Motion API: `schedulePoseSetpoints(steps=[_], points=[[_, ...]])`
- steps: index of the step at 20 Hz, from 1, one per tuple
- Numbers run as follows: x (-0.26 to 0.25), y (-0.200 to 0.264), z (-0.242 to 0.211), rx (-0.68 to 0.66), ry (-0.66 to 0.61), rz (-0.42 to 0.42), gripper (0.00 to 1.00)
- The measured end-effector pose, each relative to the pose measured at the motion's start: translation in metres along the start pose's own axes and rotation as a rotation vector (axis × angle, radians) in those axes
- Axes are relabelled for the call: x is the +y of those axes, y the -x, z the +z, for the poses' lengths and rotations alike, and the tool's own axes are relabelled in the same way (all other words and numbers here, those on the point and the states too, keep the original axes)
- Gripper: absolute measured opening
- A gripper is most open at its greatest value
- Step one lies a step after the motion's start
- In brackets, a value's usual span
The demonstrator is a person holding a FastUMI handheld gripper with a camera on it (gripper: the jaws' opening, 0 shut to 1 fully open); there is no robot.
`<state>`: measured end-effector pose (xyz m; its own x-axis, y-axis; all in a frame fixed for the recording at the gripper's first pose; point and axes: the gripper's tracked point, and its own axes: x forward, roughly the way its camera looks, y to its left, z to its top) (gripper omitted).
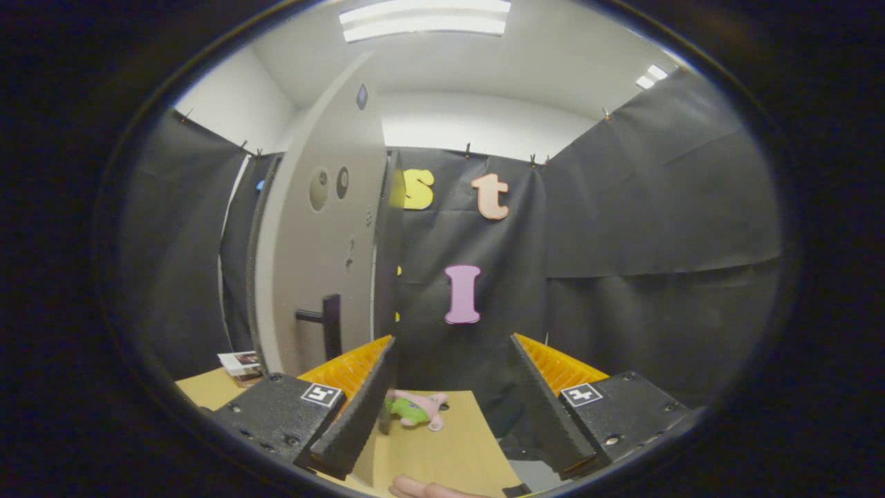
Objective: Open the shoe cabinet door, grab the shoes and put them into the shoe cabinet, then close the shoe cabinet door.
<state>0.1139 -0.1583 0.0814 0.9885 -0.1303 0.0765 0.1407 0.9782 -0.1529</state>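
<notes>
The tongs (449, 394) are hovering spread wide over the bench (442, 449), pinching nothing. The shoe cabinet door (325, 228) is standing ajar beyond the left finger, its dark handle (330, 324) facing the tongs. A small pink-and-green plush toy (415, 409) is lying on the bench between the fingers. A small printed box (240, 362) is sitting beside the door's foot.

A tan tabletop (442, 449) is seen at the bottom of the frame, low between the gripper (453, 394) fingers, which are spread wide apart. A small pink and green soft toy (417, 409) is laid on it near the left finger. At lower left, a small printed box (240, 362) is set on the surface beside the foot of the pale cabinet door (325, 235).
</notes>
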Motion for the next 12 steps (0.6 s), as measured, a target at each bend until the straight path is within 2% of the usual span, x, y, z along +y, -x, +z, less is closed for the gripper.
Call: schedulePoseSetpoints(steps=[8, 11, 12], points=[[0.041, -0.013, -0.012, 0.07, -0.019, 0.107, 1.0], [0.04, -0.022, -0.009, 0.053, 0.001, 0.051, 0.97], [0.047, -0.023, -0.008, 0.048, -0.006, 0.07, 0.97]])
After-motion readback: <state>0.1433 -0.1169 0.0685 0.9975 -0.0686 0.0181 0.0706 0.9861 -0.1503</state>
